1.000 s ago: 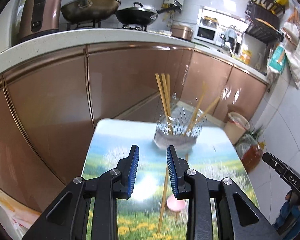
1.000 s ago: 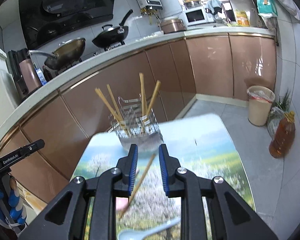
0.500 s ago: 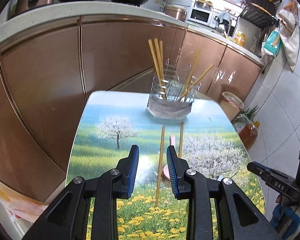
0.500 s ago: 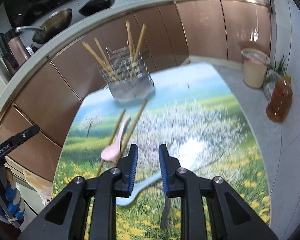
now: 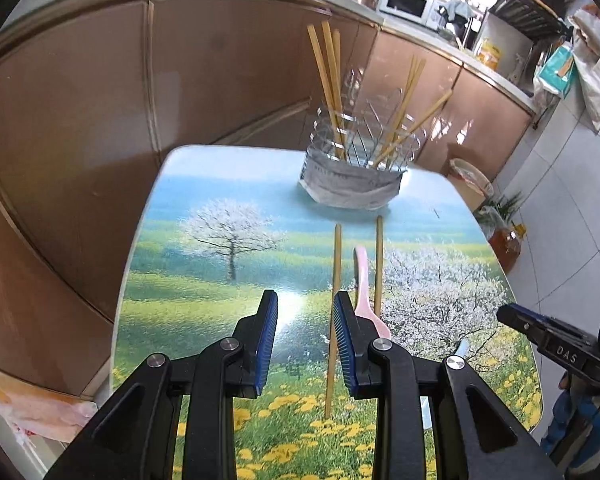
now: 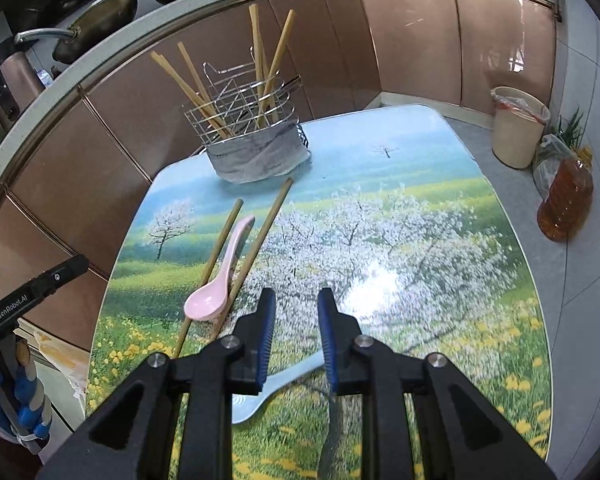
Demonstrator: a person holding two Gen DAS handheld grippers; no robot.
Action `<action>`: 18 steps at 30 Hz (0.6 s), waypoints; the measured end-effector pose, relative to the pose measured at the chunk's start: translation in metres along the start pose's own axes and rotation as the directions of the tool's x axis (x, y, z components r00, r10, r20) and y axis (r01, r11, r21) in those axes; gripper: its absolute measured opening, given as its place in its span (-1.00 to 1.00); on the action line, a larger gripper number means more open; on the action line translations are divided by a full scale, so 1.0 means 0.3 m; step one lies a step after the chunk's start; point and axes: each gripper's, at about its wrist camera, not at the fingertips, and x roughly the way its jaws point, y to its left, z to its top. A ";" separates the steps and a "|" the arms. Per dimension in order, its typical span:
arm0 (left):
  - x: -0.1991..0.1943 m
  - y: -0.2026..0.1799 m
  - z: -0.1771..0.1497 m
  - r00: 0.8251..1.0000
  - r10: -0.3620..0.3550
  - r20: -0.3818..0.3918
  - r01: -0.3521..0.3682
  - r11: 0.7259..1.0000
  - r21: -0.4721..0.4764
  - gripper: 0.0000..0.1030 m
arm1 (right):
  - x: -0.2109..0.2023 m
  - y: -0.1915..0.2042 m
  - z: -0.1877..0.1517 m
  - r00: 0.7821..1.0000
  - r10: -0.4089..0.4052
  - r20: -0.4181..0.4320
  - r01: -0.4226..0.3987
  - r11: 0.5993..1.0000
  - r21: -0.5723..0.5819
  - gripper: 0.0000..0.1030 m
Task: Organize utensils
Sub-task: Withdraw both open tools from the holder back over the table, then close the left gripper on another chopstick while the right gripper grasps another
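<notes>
Both grippers hang open and empty over the bench (image 6: 480, 240): the left gripper (image 5: 305, 336) above a loose chopstick (image 5: 334, 300), the right gripper (image 6: 295, 334) above the blue spoon (image 6: 268, 392). The rack (image 6: 244, 112) stands at 12 o'clock, with the pink spoon (image 6: 220, 272) lying between two chopsticks. Best to straddle the left chopstick mid-shaft, close squarely, then lift it clear of the pink spoon.

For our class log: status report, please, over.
Left gripper and right gripper open, empty. Two chopsticks, pink spoon, blue spoon loose on table. Holder unobstructed.

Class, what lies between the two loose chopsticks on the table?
The pink spoon lies between the two loose chopsticks, shown best in the right wrist view.
</notes>
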 end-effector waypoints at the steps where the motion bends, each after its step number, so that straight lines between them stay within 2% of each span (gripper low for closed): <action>1: 0.020 -0.002 0.007 1.000 -0.005 -0.014 0.005 1.000 0.005 -0.45 | 0.017 0.004 0.013 1.000 -0.001 -0.007 0.001 1.000 -0.006 -0.60; 8: 0.241 -0.003 0.075 0.988 -0.043 -0.147 0.048 0.998 0.030 -0.45 | 0.187 0.019 0.121 0.997 0.009 -0.070 -0.011 0.999 -0.030 -0.60; 18: 0.452 -0.046 0.163 0.971 -0.078 -0.228 0.098 0.992 0.077 -0.45 | 0.408 0.044 0.241 0.991 0.039 -0.125 -0.045 0.998 -0.048 -0.60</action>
